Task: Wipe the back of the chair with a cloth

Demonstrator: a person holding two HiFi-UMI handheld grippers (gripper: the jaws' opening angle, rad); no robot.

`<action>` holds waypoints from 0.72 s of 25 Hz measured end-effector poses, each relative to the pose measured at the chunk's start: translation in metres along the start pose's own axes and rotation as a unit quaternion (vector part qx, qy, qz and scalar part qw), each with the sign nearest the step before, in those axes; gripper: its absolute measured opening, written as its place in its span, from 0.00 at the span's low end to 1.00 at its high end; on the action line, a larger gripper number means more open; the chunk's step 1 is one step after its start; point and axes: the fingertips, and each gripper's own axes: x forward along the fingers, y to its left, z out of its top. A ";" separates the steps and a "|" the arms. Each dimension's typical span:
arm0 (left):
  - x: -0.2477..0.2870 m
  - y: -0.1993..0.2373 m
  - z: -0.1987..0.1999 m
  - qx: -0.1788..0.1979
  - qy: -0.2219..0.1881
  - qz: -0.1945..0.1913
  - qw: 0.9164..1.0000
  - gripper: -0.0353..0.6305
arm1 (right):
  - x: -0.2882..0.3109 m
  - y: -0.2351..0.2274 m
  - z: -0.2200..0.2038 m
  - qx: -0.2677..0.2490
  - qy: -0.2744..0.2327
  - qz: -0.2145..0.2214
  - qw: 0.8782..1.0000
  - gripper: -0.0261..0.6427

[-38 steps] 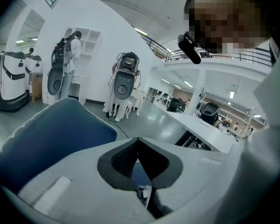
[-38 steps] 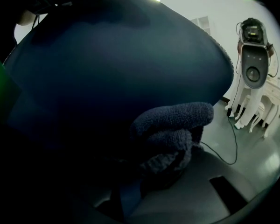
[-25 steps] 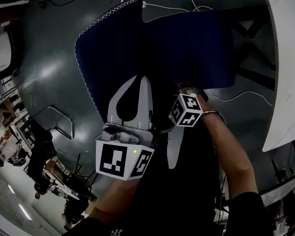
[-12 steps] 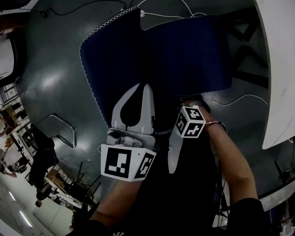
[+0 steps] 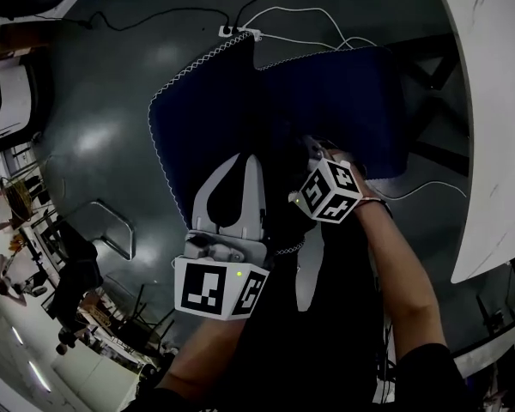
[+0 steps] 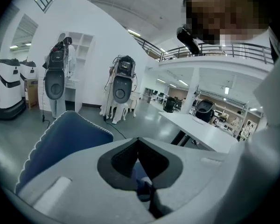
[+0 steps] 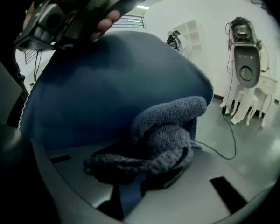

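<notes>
Head view: looking steeply down on a navy chair [image 5: 343, 101] with a white-stitched edge, on grey floor [image 5: 94, 127]. White table [image 5: 489, 101] at right, power strip [image 5: 232, 31] and white cable [image 5: 326, 20] just past the chair's far edge. Left gripper [image 5: 251, 160] over the chair's darker left panel, jaw tips together. Right gripper [image 5: 316, 154] just beside it, nose against the blue fabric, marker cube facing up. Cloth too dark to pick out here. Left gripper view: jaws closed tip to tip, with only a sliver of blue visible through the gap behind the tips. Stitched chair edge at lower left, table at right, two white machines [image 6: 122, 80] on stands in the background. Right gripper view: jaws clamped on a bunched dark grey knit cloth [image 7: 163, 139], wad bulging above the jaws and touching the chair's blue upholstery, which fills the upper left. Another white machine at far right.
</notes>
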 end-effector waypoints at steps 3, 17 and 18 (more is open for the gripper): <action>0.009 0.008 0.006 -0.001 -0.001 0.012 1.000 0.07 | 0.002 -0.033 0.019 -0.003 -0.016 -0.023 1.000 0.16; 0.041 0.039 0.017 -0.016 -0.008 0.040 0.999 0.07 | 0.027 -0.154 0.069 0.018 -0.058 -0.126 0.990 0.16; 0.041 0.041 0.018 -0.017 -0.009 0.042 0.999 0.07 | 0.029 -0.155 0.073 0.009 -0.058 -0.124 0.991 0.16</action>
